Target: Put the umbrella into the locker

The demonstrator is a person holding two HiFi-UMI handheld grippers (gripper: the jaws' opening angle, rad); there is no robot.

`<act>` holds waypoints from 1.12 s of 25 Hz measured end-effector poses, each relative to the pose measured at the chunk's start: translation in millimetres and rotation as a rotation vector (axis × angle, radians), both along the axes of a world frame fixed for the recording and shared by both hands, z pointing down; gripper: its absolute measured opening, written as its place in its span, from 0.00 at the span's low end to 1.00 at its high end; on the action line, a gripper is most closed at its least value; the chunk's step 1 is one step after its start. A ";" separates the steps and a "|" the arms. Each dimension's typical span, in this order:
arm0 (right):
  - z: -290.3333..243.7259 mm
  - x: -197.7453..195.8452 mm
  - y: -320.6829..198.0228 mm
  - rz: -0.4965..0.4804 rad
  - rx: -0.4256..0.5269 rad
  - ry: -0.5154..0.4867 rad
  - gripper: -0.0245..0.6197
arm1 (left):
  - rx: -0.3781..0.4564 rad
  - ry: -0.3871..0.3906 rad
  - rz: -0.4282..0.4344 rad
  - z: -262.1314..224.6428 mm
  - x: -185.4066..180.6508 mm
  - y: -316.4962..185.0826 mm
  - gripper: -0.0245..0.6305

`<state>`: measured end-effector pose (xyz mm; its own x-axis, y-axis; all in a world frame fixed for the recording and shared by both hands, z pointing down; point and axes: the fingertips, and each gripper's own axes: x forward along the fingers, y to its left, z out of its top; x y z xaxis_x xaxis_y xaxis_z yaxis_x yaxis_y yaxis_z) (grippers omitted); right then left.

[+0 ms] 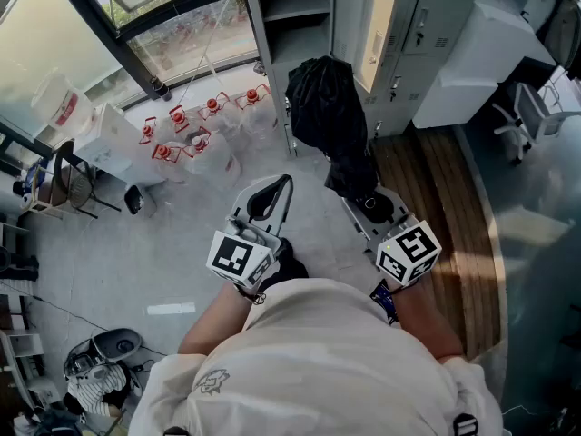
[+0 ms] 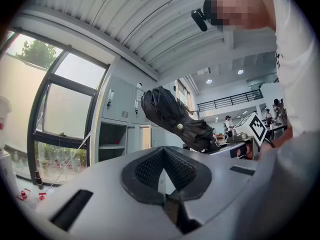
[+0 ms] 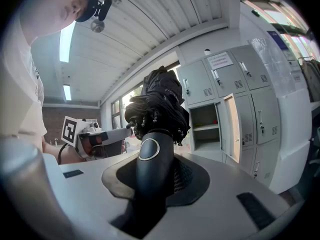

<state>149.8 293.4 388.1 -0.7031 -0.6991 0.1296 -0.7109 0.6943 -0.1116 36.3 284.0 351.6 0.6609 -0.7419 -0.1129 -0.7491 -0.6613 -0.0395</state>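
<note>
A folded black umbrella [image 1: 327, 107] sticks out ahead of me, its bunched canopy pointing toward the grey lockers [image 1: 427, 25]. My right gripper [image 1: 368, 204] is shut on the umbrella's black handle [image 3: 149, 169], which runs between the jaws in the right gripper view, with the canopy [image 3: 160, 101] beyond. One locker compartment [image 3: 205, 126] stands open, its door [image 1: 373, 34] swung out. My left gripper [image 1: 286, 181] hovers to the left of the umbrella, shut and empty; its pads [image 2: 145, 169] meet at the tips. The left gripper view shows the umbrella [image 2: 170, 114] in front of the open locker [image 2: 112, 144].
Several red-capped water jugs [image 1: 195, 125] stand on the floor at the left by the window, beside a white box [image 1: 113, 139] and a dark chair [image 1: 77, 184]. A white counter [image 1: 481, 62] and an office chair [image 1: 522, 107] stand at the right, past a wooden floor strip [image 1: 454, 207].
</note>
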 end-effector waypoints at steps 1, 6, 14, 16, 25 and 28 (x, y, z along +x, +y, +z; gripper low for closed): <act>0.5 0.5 0.2 -0.001 0.006 0.008 0.25 | -0.010 0.006 0.006 2.8 1.1 -1.0 0.06; 3.1 -0.9 -2.6 -0.015 0.016 0.022 0.25 | -0.041 0.011 0.011 11.0 3.5 -8.7 0.06; 4.6 -10.7 -20.0 0.011 -0.012 0.018 0.25 | -0.026 0.007 0.011 6.6 -7.3 -25.2 0.06; 8.3 -10.3 -23.3 0.017 -0.019 0.023 0.25 | -0.026 0.004 0.019 8.6 -7.2 -28.1 0.06; 20.9 -44.2 -84.6 0.048 -0.057 0.030 0.25 | -0.037 0.021 0.033 16.8 -44.0 -91.5 0.06; 20.5 -55.7 -109.7 0.061 -0.065 0.027 0.25 | -0.037 0.040 0.036 14.6 -58.3 -114.9 0.06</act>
